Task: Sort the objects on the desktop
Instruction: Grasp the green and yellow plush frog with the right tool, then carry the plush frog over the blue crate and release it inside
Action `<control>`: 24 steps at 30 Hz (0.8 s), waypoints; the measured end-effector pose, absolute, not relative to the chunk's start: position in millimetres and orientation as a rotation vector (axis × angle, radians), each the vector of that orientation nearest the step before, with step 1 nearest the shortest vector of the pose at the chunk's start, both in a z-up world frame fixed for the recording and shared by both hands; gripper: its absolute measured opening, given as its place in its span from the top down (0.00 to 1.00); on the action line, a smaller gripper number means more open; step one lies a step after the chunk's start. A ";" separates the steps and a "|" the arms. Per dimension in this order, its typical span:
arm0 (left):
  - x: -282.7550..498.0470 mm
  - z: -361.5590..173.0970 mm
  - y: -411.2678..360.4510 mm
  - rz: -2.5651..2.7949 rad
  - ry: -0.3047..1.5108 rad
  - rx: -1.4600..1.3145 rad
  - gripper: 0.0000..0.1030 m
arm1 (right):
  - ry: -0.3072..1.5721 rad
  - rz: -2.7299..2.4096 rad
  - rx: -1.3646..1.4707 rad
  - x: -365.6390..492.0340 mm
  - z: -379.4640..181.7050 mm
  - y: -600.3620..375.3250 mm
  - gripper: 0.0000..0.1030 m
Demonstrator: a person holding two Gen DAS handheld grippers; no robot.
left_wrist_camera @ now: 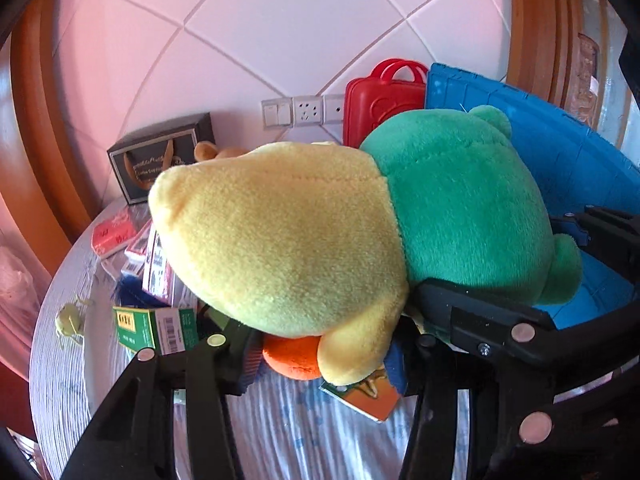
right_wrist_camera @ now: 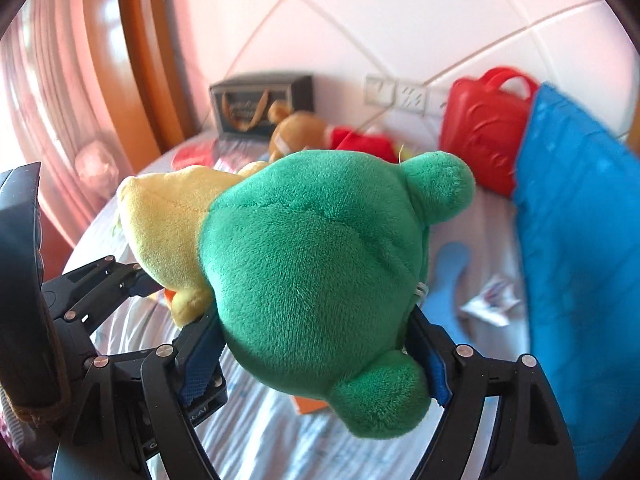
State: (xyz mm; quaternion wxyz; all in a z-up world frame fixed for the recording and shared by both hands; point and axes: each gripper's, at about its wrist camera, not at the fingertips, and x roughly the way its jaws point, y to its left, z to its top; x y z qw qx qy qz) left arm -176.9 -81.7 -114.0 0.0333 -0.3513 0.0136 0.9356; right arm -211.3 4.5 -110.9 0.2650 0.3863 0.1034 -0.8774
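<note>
Plush toy (left_wrist_camera: 320, 240), yellow body with green hood, held clear of the table (left_wrist_camera: 60, 380) by 2 grippers at once. Left gripper (left_wrist_camera: 328, 360) clenched on the toy's lower yellow end, near an orange foot (left_wrist_camera: 292, 356); a printed tag (left_wrist_camera: 368, 396) hanging just below the toy there. Right gripper (right_wrist_camera: 320, 356) grasping the green hood, blue pads (right_wrist_camera: 200, 372) pressed against either side of it, 1 round ear (right_wrist_camera: 440, 184) above and 1 (right_wrist_camera: 380, 392) below the grip. Seen from the right wrist, left gripper visible to the left of the toy, at its yellow end. Behind the toy, against the tiled wall: red case (left_wrist_camera: 380, 100) with handle, standing upright, and a blue panel (left_wrist_camera: 540, 152) leaning just right of the case. Left of the toy and further back: dark box (left_wrist_camera: 160, 156) near the wall, brown plush (right_wrist_camera: 296, 132) with red clothing lying just beside that box. Left of and below the toy, on the table: green carton (left_wrist_camera: 156, 328), several small packets (left_wrist_camera: 152, 256) in a loose pile, a pale green figure (left_wrist_camera: 70, 320) near the table edge. Right of the toy, on the tabletop: a light blue shape (right_wrist_camera: 448, 276) and a crumpled paper scrap (right_wrist_camera: 488, 300), both blurred. Wall sockets (left_wrist_camera: 304, 110) above the table, left of the case.
</note>
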 end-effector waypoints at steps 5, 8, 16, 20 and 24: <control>-173.7 -71.3 -34.0 2.872 0.105 -0.924 0.53 | 0.242 -2.485 0.937 -199.0 -63.5 58.5 0.19; -171.6 -44.3 1.2 2.850 0.138 -0.827 0.53 | 0.223 -2.549 0.884 -193.6 -42.5 89.1 0.19; -172.9 10.8 99.8 2.761 0.215 -0.640 0.52 | 0.170 -2.736 0.755 -181.5 13.6 187.2 0.19; -175.0 25.8 149.3 2.714 0.251 -0.601 0.52 | 0.132 -2.807 0.732 -185.7 29.5 235.1 0.19; -174.3 32.6 194.6 2.673 0.280 -0.588 0.52 | 0.108 -2.850 0.725 -189.2 36.7 273.5 0.19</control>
